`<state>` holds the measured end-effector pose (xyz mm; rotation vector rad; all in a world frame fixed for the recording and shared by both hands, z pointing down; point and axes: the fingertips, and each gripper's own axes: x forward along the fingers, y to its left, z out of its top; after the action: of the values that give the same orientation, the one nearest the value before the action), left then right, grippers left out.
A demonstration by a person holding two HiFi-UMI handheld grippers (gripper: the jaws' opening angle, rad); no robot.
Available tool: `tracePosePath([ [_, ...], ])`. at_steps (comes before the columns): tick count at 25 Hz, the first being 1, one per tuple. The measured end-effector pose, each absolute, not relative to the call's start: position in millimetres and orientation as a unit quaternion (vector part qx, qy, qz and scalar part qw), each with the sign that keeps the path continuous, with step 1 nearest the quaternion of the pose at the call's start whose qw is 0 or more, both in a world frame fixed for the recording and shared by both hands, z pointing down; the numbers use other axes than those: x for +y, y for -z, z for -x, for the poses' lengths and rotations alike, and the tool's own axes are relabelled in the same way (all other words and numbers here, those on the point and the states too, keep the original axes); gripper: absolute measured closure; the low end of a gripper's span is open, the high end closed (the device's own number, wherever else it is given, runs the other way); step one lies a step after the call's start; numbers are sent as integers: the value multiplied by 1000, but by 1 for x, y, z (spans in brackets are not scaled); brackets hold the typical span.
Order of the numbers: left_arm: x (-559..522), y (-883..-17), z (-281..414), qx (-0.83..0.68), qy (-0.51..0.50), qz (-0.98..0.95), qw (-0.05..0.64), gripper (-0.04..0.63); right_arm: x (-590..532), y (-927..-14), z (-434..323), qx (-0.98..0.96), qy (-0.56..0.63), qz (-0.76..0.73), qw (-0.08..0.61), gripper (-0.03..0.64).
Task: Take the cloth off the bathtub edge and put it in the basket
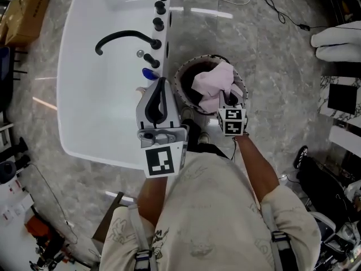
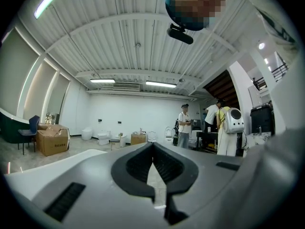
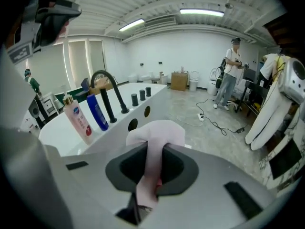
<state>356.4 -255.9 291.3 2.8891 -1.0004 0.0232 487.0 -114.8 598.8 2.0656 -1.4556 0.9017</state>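
Observation:
A pale pink cloth (image 1: 213,83) hangs bunched over the mouth of the round dark basket (image 1: 181,78), which stands on the floor beside the white bathtub (image 1: 90,95). My right gripper (image 1: 227,103) points down at the basket and is shut on the cloth (image 3: 155,137), which runs between its jaws. Whether the cloth's lower end rests on the basket's bottom is hidden. My left gripper (image 1: 162,84) is held level above the tub's rim, left of the basket. In the left gripper view its tips (image 2: 152,146) meet with nothing between them.
A black faucet (image 1: 121,38) and black knobs (image 1: 159,7) line the tub edge, with a pink bottle (image 3: 78,120) and a blue bottle (image 3: 96,111) beside them. A cable with a power strip (image 1: 271,7) lies on the floor. A cardboard box (image 1: 25,13) sits far left. People (image 3: 231,73) stand in the background.

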Motion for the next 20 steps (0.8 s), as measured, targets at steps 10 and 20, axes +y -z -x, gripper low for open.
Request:
tracePosePath([
  [10, -253, -293, -359, -328, -18, -944, 37, 592, -117, -665, -476, -518, -402, -700, 282, 589],
  [20, -255, -293, -357, -325, -22, -945, 36, 592, -104, -708, -466, -488, -480, -659, 312, 589],
])
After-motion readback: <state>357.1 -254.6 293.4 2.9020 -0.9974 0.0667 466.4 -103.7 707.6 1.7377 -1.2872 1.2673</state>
